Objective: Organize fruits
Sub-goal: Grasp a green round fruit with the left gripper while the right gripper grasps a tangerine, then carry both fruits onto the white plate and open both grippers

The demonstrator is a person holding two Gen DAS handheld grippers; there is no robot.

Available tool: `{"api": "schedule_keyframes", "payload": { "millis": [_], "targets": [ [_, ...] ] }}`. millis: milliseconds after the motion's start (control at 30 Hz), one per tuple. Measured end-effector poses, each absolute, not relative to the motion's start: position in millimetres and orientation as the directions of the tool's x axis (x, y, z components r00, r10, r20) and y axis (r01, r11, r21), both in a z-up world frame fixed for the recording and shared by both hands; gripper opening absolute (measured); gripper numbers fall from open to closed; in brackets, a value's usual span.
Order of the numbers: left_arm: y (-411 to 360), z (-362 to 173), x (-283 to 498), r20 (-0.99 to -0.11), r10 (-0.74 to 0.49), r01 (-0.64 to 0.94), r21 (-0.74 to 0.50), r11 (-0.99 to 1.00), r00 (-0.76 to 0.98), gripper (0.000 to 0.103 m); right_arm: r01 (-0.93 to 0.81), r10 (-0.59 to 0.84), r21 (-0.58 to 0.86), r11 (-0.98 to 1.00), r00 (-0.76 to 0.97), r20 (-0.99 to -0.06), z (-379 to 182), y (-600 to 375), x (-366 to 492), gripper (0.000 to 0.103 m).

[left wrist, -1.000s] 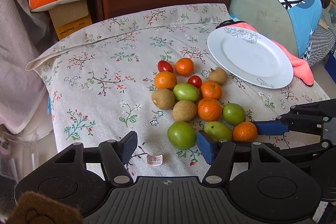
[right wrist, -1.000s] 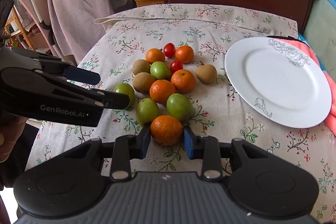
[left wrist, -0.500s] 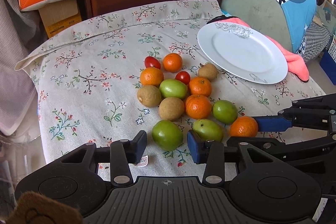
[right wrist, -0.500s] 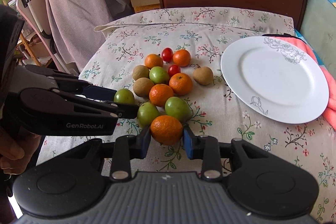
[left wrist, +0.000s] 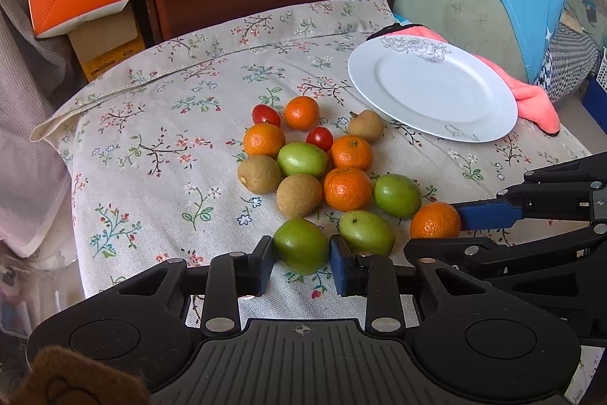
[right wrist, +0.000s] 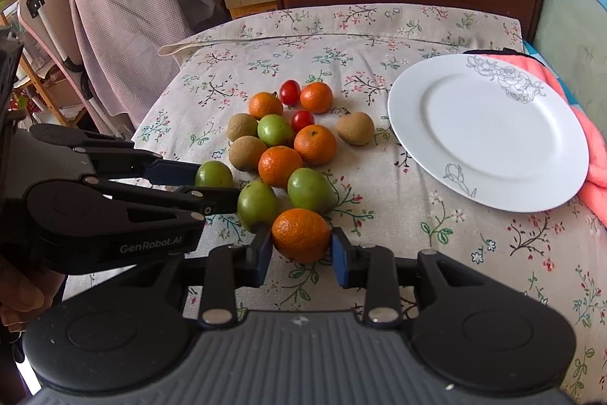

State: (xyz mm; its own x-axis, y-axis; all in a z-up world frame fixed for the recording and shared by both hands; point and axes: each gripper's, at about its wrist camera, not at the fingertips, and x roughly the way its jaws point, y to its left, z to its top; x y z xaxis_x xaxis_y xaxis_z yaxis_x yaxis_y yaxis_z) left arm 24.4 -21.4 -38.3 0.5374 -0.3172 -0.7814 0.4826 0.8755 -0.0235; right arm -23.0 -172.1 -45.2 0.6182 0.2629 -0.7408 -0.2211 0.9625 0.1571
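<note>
The left gripper (left wrist: 301,262) has just been closing, and a green fruit (left wrist: 301,245) is now being pressed between its two pads at the near edge of the pile. The right gripper (right wrist: 300,251) is being kept closed on a mandarin (right wrist: 301,234), which is also being held at the near side of the pile, just right of the left gripper's fruit. Both fruits are seemingly still resting on the floral tablecloth (left wrist: 159,124); nothing is being lifted yet, as far as can be judged.

Farther out, the rest of the pile is lying untouched: mandarins, green fruits, brown round fruits and two cherry tomatoes (left wrist: 319,138). The white plate (right wrist: 489,131) at the far right is being left empty. The task is therefore judged as only beginning: two fruits are gripped, none is sorted, and all others are waiting.
</note>
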Motion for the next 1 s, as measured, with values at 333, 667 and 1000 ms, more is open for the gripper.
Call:
{"api": "schedule_keyframes", "payload": {
  "millis": [333,667,1000],
  "targets": [
    [-26,-22,16,-0.751,-0.297,0.474,0.025,0.88,0.589,0.029,-0.21,0.257,0.158,0.965,0.63,-0.733,-41,-176,-25,0.033],
    [-33,-8,14,-0.731,-0.304,0.462,0.018,0.887,0.612,0.029,-0.178,0.259,0.189,0.966,0.662,-0.704,-29,-189,-27,0.033],
    [-42,11,13,-0.692,-0.345,0.464,-0.015,0.886,0.635,0.029,-0.144,0.247,0.208,0.968,0.706,-0.664,-11,-205,-27,0.033]
  ]
}}
